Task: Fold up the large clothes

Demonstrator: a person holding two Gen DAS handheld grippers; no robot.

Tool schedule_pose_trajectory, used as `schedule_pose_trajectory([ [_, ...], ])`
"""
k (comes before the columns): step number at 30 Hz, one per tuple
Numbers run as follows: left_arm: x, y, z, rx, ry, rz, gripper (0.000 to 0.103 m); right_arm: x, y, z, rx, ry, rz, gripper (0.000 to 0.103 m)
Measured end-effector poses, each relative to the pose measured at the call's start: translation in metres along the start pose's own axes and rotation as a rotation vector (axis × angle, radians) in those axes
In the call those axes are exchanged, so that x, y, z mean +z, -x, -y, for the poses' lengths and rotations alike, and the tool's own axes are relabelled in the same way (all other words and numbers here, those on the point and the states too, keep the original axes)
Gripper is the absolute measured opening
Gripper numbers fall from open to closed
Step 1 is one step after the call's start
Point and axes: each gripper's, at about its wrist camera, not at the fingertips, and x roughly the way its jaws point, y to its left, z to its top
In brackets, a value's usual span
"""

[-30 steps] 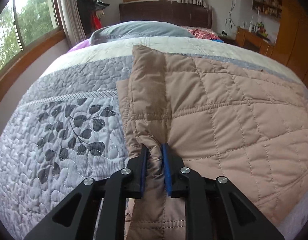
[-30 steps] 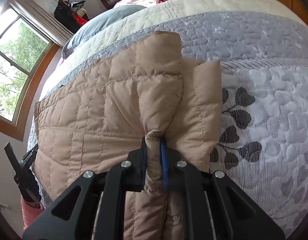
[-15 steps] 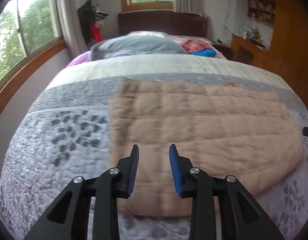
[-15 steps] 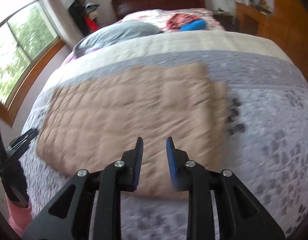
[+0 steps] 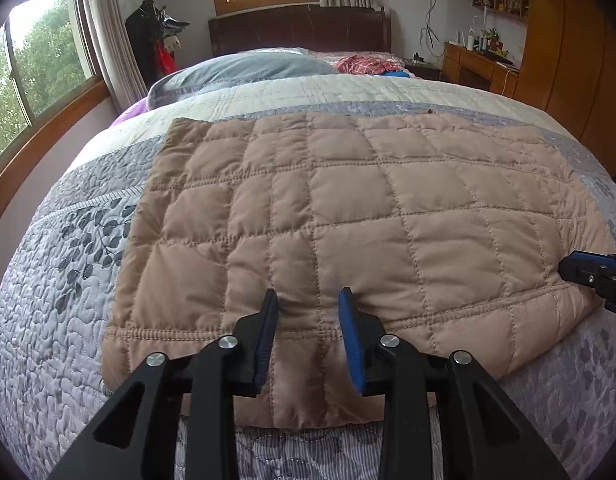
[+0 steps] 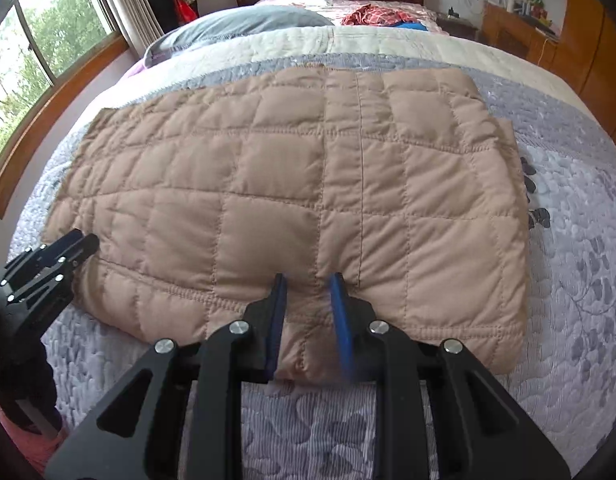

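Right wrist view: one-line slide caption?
Right gripper open above folded tan quilted garment lying flat on the bed; left gripper alongside.

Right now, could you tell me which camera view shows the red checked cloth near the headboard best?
The left wrist view shows the red checked cloth best, since it lies flatter and more fully in frame beyond the grey pillow. The right wrist view shows it too, but squeezed near the top edge.
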Motion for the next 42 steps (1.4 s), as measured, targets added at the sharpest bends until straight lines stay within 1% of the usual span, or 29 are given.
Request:
schedule_pose_trajectory([
  [6,-0.003,-0.009,0.005,0.004,-0.016,-0.003,0.032,-0.005,-0.018,-0.009,-0.031,0.023,-0.003,0.023],
  [11,-0.007,-0.011,0.006,0.013,-0.033,0.007,0.032,-0.010,-0.025,-0.007,-0.024,0.021,0.013,0.023],
  [19,-0.010,-0.011,0.003,0.000,-0.027,0.004,0.032,-0.016,-0.025,-0.010,-0.051,0.039,0.036,0.023],
  [25,-0.010,-0.013,0.000,-0.013,-0.023,0.007,0.032,-0.019,-0.025,-0.013,-0.051,0.041,0.046,0.023],
  [30,-0.006,-0.007,0.000,-0.014,-0.019,-0.004,0.032,-0.015,-0.019,-0.007,-0.015,0.022,0.031,0.023],
  [31,-0.004,-0.004,0.000,-0.011,-0.025,-0.002,0.032,-0.014,-0.016,-0.006,-0.006,0.027,0.030,0.024],
  [32,-0.003,-0.001,0.001,-0.007,-0.034,0.001,0.032,-0.013,-0.013,-0.005,0.011,0.028,0.034,0.028],
  [34,-0.002,0.006,0.002,0.011,-0.047,0.020,0.037,-0.011,-0.004,-0.001,0.059,0.024,0.044,0.032],
  [35,-0.002,0.010,0.002,0.016,-0.052,0.033,0.041,-0.010,0.001,0.000,0.074,0.023,0.052,0.032],
  [36,-0.001,0.015,0.002,0.025,-0.061,0.048,0.046,-0.009,0.007,0.001,0.081,0.028,0.066,0.034],
  [38,0.000,0.025,0.001,0.039,-0.074,0.073,0.050,-0.008,0.020,0.001,0.076,0.046,0.099,0.043],
  [40,0.003,0.033,-0.002,0.044,-0.082,0.091,0.054,-0.005,0.034,0.004,0.079,0.048,0.135,0.048],
  [42,0.005,0.041,-0.005,0.053,-0.093,0.107,0.061,-0.002,0.047,0.011,0.089,0.038,0.162,0.053],
])
